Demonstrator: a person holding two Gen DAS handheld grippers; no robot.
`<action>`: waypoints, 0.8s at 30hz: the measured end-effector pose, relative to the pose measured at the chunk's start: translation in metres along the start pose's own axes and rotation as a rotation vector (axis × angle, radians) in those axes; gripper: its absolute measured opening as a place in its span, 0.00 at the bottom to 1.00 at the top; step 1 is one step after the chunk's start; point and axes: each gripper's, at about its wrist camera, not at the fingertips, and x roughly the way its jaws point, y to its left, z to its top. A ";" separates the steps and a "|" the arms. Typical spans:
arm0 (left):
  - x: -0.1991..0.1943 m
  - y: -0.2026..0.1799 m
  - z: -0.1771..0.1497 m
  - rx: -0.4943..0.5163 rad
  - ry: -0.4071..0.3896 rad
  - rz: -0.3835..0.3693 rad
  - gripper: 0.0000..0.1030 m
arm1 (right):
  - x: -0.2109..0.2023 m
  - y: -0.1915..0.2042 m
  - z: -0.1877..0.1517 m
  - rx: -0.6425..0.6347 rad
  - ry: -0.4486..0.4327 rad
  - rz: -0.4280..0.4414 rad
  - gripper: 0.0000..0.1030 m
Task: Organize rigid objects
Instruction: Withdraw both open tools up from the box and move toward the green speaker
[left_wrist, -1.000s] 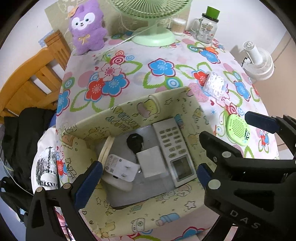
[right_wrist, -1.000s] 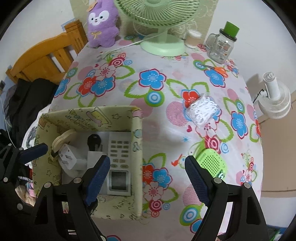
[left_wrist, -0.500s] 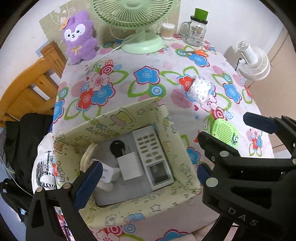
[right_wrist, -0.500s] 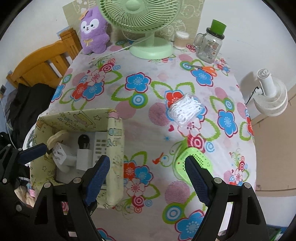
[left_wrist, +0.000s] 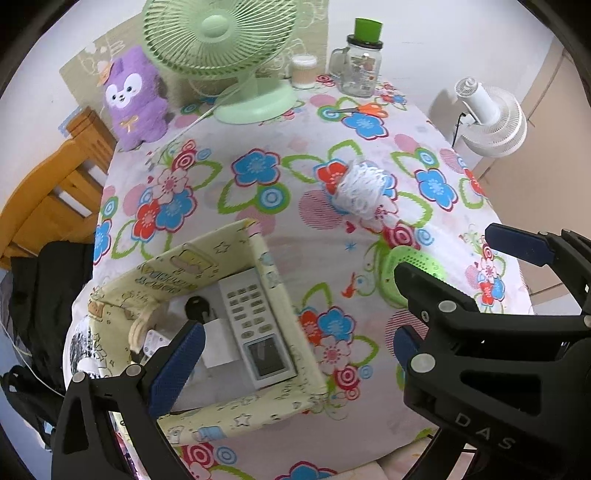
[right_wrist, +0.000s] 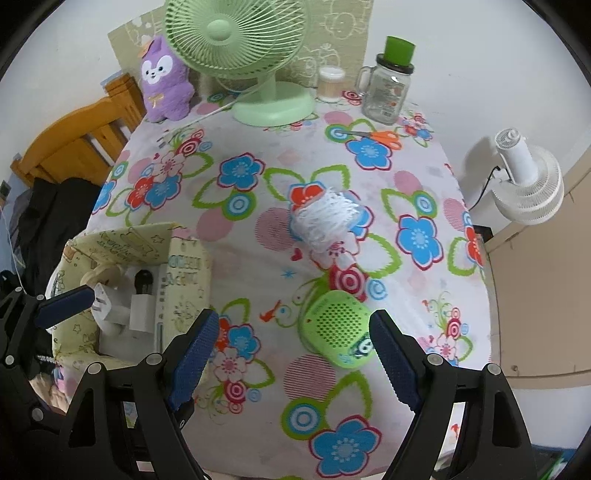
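Tools are hanging over the tabletop (right_wrist: 258, 424), both gaping wide and gripping nothing — the right tool (right_wrist: 291, 354) is hovering above the green speaker (right_wrist: 338, 328), the left tool (left_wrist: 291, 354) above the near corner of the yellow box (left_wrist: 291, 314). Inside the box are lying a remote (left_wrist: 255, 321), a white plug (right_wrist: 107, 306), a white block (left_wrist: 218, 343) and a black key (left_wrist: 195, 306). Past the speaker a white netted bundle (right_wrist: 327, 218) is sitting in the open — beyond it a green fan (right_wrist: 243, 48), a jar (right_wrist: 388, 88), orange scissors (right_wrist: 384, 136) and a purple plush (right_wrist: 162, 81).
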 end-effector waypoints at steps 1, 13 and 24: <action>-0.001 -0.004 0.002 0.005 -0.002 -0.001 1.00 | -0.001 -0.004 0.000 0.003 -0.001 -0.001 0.83; -0.001 -0.039 0.013 0.029 -0.005 -0.003 1.00 | -0.007 -0.039 -0.002 0.020 -0.006 -0.004 0.83; 0.001 -0.067 0.021 0.029 -0.004 -0.006 1.00 | -0.009 -0.069 -0.005 0.017 -0.003 0.000 0.83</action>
